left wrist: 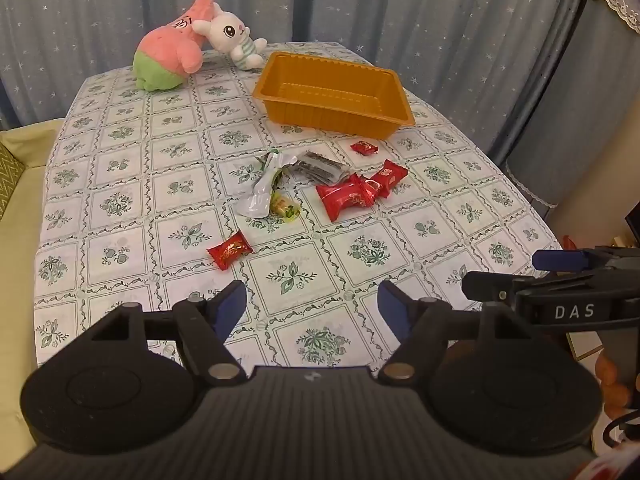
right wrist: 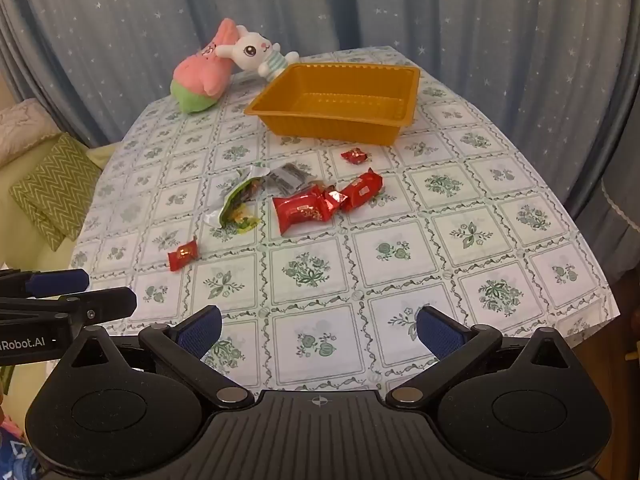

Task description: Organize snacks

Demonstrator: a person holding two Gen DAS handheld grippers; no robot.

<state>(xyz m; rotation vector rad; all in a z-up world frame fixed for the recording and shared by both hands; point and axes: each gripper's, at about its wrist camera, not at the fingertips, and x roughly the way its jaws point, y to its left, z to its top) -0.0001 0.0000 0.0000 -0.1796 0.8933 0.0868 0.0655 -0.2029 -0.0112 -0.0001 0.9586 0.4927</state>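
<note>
Because the small red candy (left wrist: 229, 249) lies alone in the left middle of the left view, just above and a little left of the left gripper (left wrist: 312, 306), this gripper seems nearer to it. Its long axis slants up to the right. Both the left and the right gripper (right wrist: 319, 330) are spread wide, holding nothing. The orange tray (left wrist: 394, 80) waits empty, upper centre.

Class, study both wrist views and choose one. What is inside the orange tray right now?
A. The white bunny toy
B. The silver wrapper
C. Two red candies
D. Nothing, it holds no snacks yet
D. The orange tray shows only its bare ribbed floor in both views, while the red candies and the silver wrapper lie on the tablecloth in front of it, and the white bunny toy sits behind it.
</note>
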